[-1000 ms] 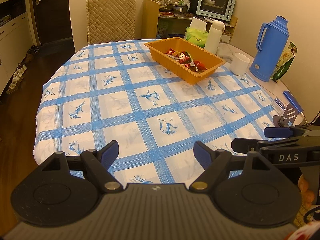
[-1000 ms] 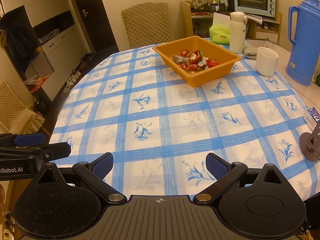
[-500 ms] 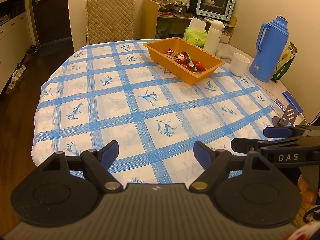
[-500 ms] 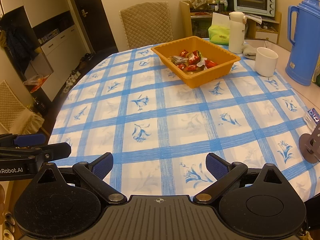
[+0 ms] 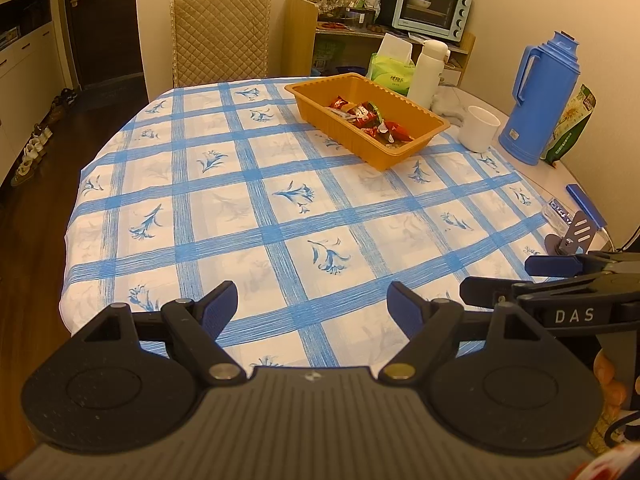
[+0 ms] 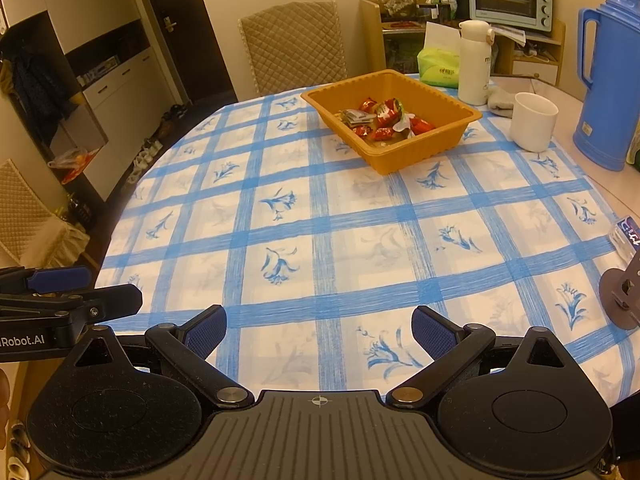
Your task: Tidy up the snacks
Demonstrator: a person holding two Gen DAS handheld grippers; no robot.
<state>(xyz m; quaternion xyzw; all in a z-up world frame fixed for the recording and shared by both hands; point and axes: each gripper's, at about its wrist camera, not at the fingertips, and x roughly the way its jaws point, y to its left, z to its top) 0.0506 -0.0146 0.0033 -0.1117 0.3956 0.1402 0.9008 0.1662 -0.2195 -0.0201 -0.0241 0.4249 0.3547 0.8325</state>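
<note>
An orange tray (image 5: 424,146) (image 6: 404,162) stands on the far right part of the blue-checked tablecloth (image 5: 280,200) (image 6: 320,220). Several red and silver snack packets (image 5: 368,120) (image 6: 384,118) lie inside it. My left gripper (image 5: 312,306) hovers over the table's near edge, open, nothing between its blue pads. My right gripper (image 6: 319,330) is also open and empty at the near edge, far from the tray. Each gripper shows at the side of the other's view.
Beyond the tray stand a white cup (image 6: 534,120), a white bottle (image 6: 474,64), a green tissue pack (image 6: 438,66) and a blue thermos (image 6: 610,80). A small grey stand (image 6: 624,296) and a packet (image 6: 628,236) sit at the right edge. A padded chair (image 6: 294,44) is behind the table.
</note>
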